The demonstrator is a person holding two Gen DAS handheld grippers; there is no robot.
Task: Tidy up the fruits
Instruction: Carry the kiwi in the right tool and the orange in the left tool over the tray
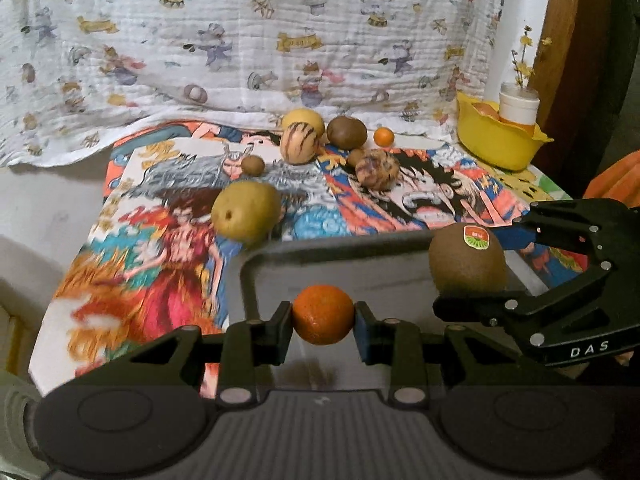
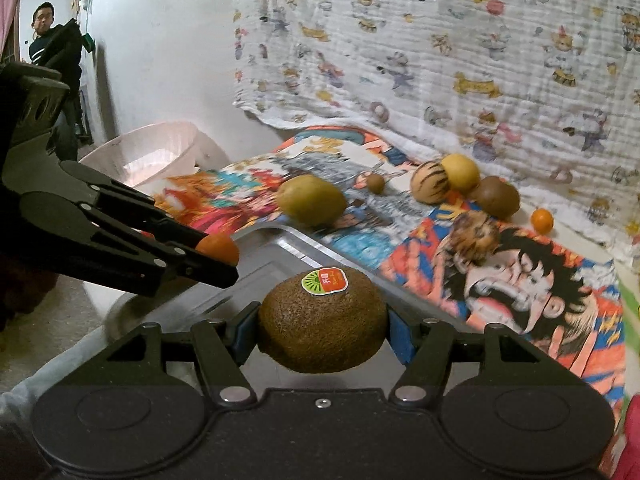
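Observation:
My left gripper is shut on a small orange mandarin, held above a grey metal tray. To its right my right gripper is shut on a brown kiwi with a red and green sticker, also over the tray. In the left wrist view that kiwi shows at the right. In the right wrist view the mandarin peeks past the left gripper's fingers. More fruit lies on the cartoon mat: a green pear, two striped melons, a yellow fruit, a brown kiwi and a tiny orange.
A yellow bowl with a white cup stands at the back right of the mat. A printed cloth hangs behind. A pale plastic basket sits left of the table. A person stands far off by the wall.

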